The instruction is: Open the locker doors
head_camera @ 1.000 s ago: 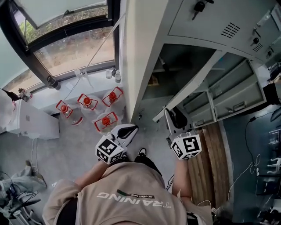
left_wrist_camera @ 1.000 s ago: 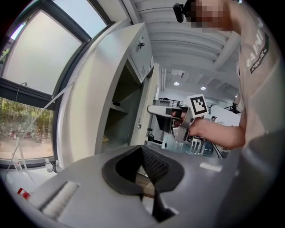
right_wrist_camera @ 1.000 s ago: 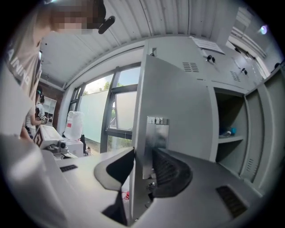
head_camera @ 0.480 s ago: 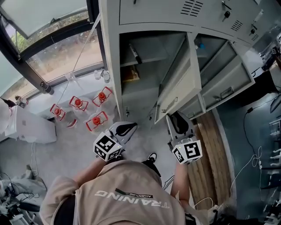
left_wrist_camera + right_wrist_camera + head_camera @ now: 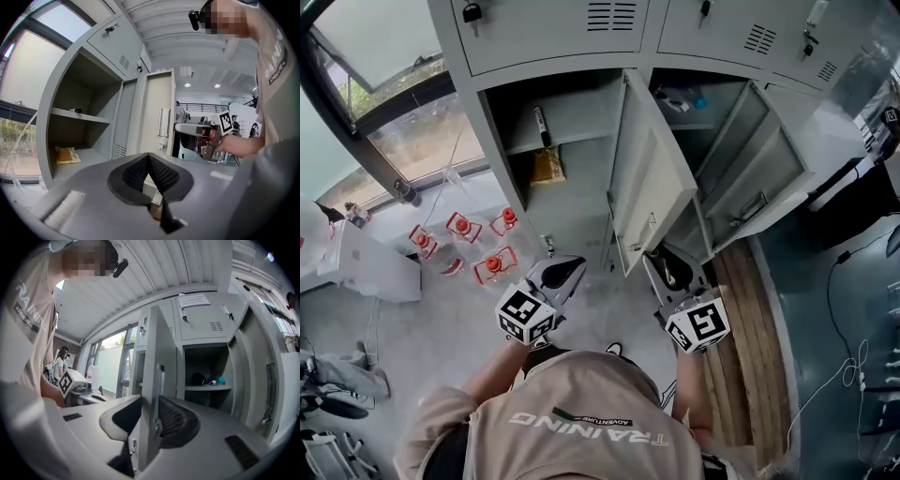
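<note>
The person's shirt (image 5: 581,439) carries "TRAINING" in large white letters, with a smaller "ADVENTURE" line beside it, upside down in the head view. A printed sheet (image 5: 194,300) on an upper locker door (image 5: 208,324) is too small to read.

Two grey locker doors (image 5: 649,183), wide open

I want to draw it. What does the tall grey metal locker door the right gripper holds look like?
The tall grey metal locker door looks like painted steel. It stands upright, swung wide open between two open compartments, with a vertical handle near its free edge. The right gripper is clamped on that edge.
</note>
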Available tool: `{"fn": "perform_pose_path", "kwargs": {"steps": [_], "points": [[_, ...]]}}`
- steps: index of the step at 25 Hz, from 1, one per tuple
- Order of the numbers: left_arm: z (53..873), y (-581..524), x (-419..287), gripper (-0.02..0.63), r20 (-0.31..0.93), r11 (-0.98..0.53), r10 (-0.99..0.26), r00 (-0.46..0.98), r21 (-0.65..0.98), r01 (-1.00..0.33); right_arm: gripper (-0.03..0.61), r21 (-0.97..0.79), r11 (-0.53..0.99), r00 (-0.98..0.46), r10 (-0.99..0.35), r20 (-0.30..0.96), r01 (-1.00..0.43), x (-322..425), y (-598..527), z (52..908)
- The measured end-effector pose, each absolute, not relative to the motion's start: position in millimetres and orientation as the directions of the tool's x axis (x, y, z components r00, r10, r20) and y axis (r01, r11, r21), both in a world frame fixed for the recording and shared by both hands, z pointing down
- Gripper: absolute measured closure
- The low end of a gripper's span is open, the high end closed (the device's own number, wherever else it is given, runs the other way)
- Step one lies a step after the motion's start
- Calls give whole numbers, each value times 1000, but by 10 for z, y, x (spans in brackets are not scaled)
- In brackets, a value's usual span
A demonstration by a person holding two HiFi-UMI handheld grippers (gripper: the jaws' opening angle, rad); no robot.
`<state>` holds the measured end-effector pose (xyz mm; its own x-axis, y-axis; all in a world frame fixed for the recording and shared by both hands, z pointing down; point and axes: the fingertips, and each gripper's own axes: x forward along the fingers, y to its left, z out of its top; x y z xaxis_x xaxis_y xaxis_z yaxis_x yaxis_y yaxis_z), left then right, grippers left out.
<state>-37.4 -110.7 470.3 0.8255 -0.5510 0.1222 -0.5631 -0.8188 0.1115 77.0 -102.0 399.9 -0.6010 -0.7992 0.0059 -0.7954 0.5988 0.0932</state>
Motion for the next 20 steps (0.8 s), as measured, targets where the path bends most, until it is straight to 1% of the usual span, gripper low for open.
{"fn": "perform_pose_path", "kwargs": {"steps": [5,8,10,14,16,18,20], "points": [[4816,-1008,-154,607,145,-772,-605,783,134,-621,466,90,657,-661,-751,-15,-749,1017,-1041,3991],[4893,-911,-124,607,178,-746,-626,759,145,-650,468,61,675,-677,-735,-32,-735,1113,-1044,3987],[4883,-906,-122,607,174,-729,-647,743,146,-669,472,69,674,-677,-735,-38,-736,1160,-1083,3964],[4833,-787,-188,607,158,-717,-668,727,126,-686,499,159,621,-626,-779,25,-767,1161,-1051,4079],[4828,-738,-219,607,145,-721,-667,730,119,-682,539,182,576,-579,-814,46,-797,1219,-1016,4123],[4821,-672,-269,607,135,-723,-665,734,126,-679,554,159,543,-540,-839,64,-825,1273,-920,4179],[4798,-570,-345,607,129,-716,-671,730,144,-683,565,104,538,-530,-843,89,-837,1266,-724,4246]]}}
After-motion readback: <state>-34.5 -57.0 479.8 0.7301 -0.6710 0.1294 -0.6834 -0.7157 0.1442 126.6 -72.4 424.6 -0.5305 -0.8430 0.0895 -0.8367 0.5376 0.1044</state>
